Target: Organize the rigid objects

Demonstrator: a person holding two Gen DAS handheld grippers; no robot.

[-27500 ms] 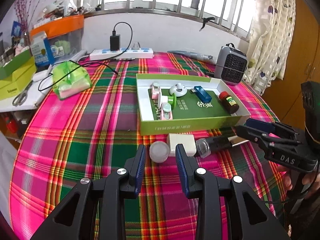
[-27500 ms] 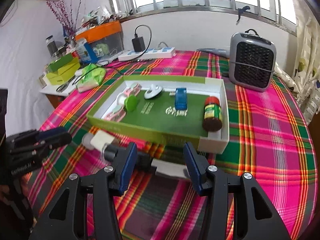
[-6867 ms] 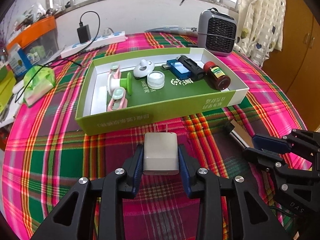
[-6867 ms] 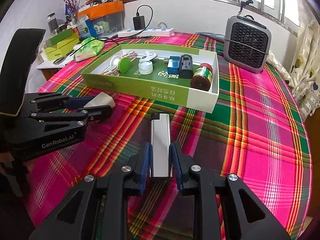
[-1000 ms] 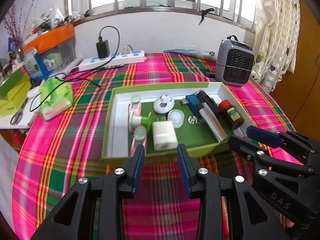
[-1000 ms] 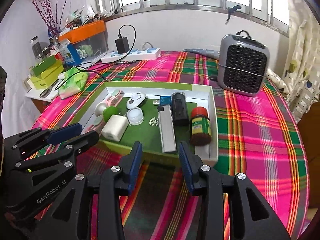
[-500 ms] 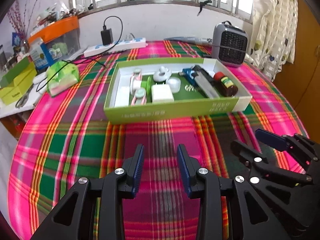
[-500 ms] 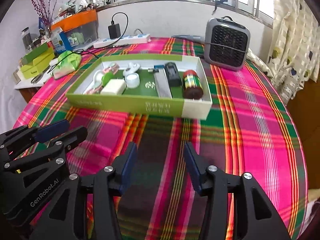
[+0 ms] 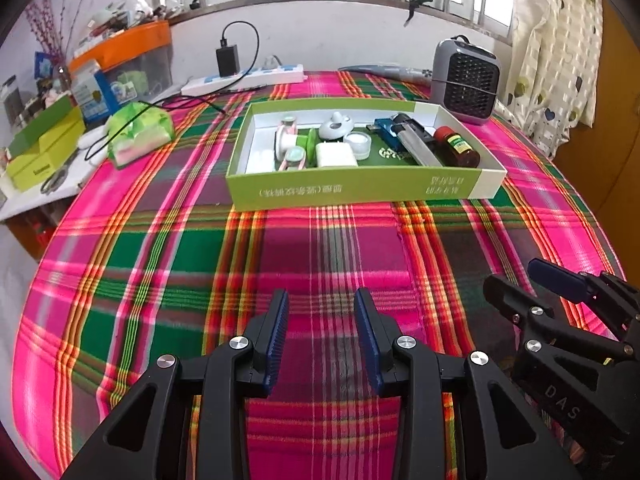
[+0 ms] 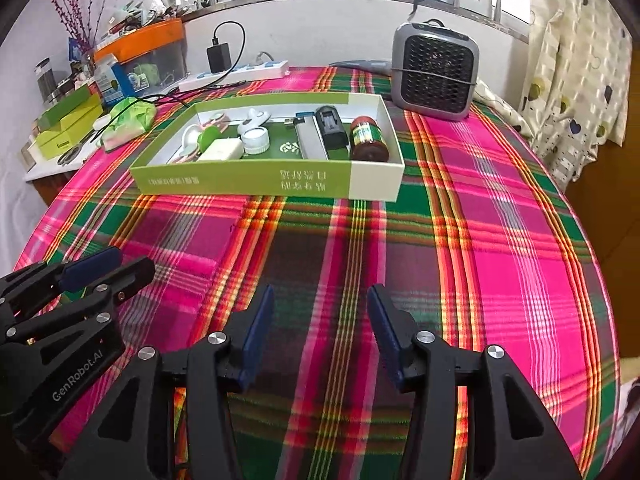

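Your two grippers hovered over the plaid tablecloth (image 9: 320,248) short of the one green box (image 9: 360,190): the left gripper (image 9: 322,320) parted and empty, the right gripper (image 10: 320,320) wider, also empty. Inside the box lay one white charger (image 9: 335,155), one white jar (image 9: 357,145), one silver lighter (image 10: 311,140), one brown bottle (image 10: 368,138). Beyond the box stood one grey heater (image 10: 434,72).
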